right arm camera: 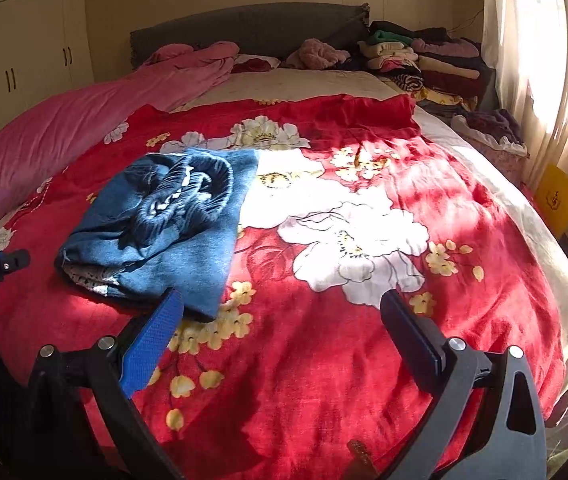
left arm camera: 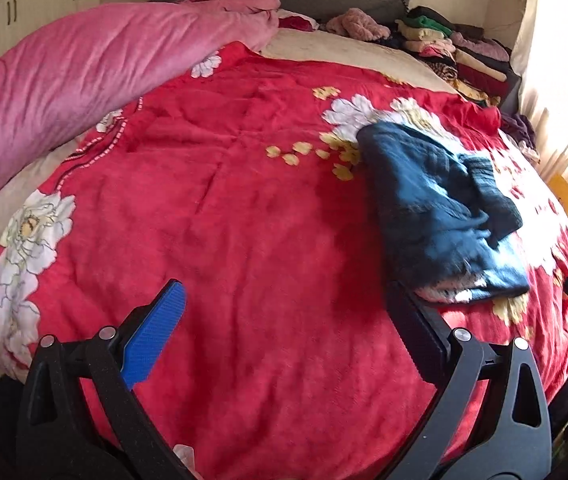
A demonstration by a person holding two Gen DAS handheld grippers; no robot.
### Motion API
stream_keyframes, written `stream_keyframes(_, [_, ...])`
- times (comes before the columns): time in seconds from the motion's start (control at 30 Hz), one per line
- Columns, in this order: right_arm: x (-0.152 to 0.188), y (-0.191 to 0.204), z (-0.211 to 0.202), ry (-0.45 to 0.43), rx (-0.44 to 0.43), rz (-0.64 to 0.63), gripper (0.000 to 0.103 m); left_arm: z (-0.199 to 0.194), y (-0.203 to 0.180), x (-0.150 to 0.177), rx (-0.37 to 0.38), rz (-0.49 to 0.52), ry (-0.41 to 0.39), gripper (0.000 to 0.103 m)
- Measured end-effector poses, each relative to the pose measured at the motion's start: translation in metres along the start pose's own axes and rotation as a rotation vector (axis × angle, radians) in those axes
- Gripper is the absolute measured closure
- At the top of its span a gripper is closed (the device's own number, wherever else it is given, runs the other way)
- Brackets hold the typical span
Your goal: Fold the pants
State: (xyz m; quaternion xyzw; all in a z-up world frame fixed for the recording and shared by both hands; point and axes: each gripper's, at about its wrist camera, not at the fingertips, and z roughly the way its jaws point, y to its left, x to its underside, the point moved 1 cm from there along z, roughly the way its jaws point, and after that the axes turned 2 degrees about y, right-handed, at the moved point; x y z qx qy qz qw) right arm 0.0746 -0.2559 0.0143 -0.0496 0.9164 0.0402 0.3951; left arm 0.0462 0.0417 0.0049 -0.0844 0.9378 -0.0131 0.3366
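Dark blue knit pants point(right arm camera: 156, 224) lie folded into a compact, rumpled bundle (pale patterned lining showing at one edge) on the plush red floral blanket point(right arm camera: 324, 340) covering the bed. Left hand-held gripper point(left arm camera: 284, 308) and right hand-held gripper point(right arm camera: 282, 312) both stand spread wide, holding nothing.

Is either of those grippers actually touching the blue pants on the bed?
Cannot tell. Both grippers, left and right, are open, each with one finger overlapping the blue pants' edge; neither view shows contact or gap.
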Motion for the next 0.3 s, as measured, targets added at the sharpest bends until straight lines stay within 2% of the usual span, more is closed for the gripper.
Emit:
stream_keyframes(0.07, [-0.01, -0.023, 0.006, 0.003, 0.031, 0.036, 0.004, 0.01, 0.023, -0.018, -0.034, -0.035, 0.003, 0.009])
stream_keyframes(0.17, [-0.03, -0.07, 0.019, 0.001, 0.086, 0.09, 0.004, 0.038, 0.065, -0.051, -0.087, -0.093, 0.053, 0.009])
stream_keyframes(0.3, [-0.06, -0.148, 0.058, 0.064, 0.151, 0.207, 0.004, 0.084, 0.122, -0.094, -0.219, -0.155, 0.098, 0.009])
